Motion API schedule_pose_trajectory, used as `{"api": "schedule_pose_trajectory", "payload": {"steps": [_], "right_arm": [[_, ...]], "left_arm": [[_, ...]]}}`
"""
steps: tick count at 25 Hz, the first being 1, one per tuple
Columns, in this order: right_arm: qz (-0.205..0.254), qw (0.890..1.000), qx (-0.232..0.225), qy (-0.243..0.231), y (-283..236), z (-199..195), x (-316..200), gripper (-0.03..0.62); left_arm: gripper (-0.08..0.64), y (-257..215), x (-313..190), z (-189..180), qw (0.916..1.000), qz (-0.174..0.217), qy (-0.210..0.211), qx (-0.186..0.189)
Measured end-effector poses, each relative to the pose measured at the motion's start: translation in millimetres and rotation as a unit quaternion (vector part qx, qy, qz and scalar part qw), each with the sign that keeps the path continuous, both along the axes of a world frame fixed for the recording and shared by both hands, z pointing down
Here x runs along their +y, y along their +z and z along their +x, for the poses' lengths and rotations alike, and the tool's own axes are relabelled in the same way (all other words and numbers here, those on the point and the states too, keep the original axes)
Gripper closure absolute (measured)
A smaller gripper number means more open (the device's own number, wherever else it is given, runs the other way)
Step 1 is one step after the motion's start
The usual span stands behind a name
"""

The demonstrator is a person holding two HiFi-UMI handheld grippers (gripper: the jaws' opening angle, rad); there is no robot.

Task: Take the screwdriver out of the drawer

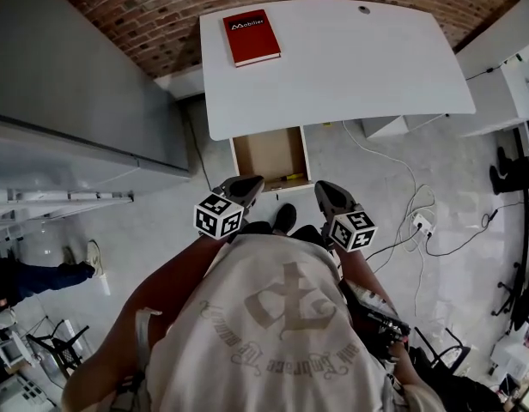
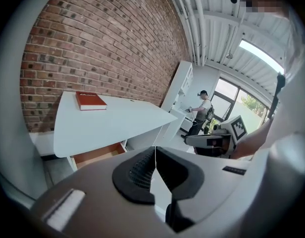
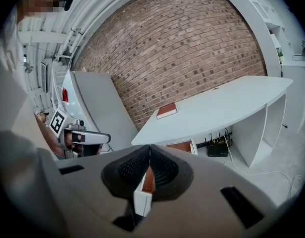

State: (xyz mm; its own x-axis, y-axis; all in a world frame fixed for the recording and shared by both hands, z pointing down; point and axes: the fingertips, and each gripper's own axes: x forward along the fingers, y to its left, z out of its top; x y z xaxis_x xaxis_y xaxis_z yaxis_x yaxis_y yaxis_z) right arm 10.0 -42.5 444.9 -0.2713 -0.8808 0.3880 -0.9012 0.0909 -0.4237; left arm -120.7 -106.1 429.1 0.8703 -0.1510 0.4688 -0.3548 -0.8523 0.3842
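An open wooden drawer (image 1: 269, 154) sticks out from under the white desk (image 1: 350, 58). A small yellow object (image 1: 292, 177), which looks like the screwdriver, lies at the drawer's near right edge. My left gripper (image 1: 252, 183) hovers short of the drawer's near left corner, jaws shut with nothing between them. The right gripper (image 1: 323, 187) is just right of the drawer front, also shut and empty. The left gripper view shows my shut left gripper (image 2: 155, 155) with the drawer (image 2: 95, 155) ahead to the left. In the right gripper view, the drawer (image 3: 179, 146) lies straight beyond the shut right gripper (image 3: 149, 155).
A red book (image 1: 252, 37) lies on the desk's far left. A grey cabinet (image 1: 76, 93) stands left of the desk. Cables and a power strip (image 1: 422, 224) trail over the floor at the right. A person (image 2: 201, 110) stands far off by the windows.
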Motion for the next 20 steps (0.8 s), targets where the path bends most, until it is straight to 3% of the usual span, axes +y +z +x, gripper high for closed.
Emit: {"api": "schedule_pose_trajectory", "payload": {"steps": [12, 20], "right_arm": [[0.001, 0.999, -0.027, -0.023, 14.3, 13.9, -36.1, 0.586], [-0.016, 0.999, -0.029, -0.001, 28.3, 20.6, -26.4, 0.586]], "left_arm": [[0.551, 9.7, -21.1, 21.9, 0.9997, -0.001, -0.018, -0.018], [0.551, 31.2, -20.2, 35.6, 0.9989, -0.009, 0.03, -0.036]]}}
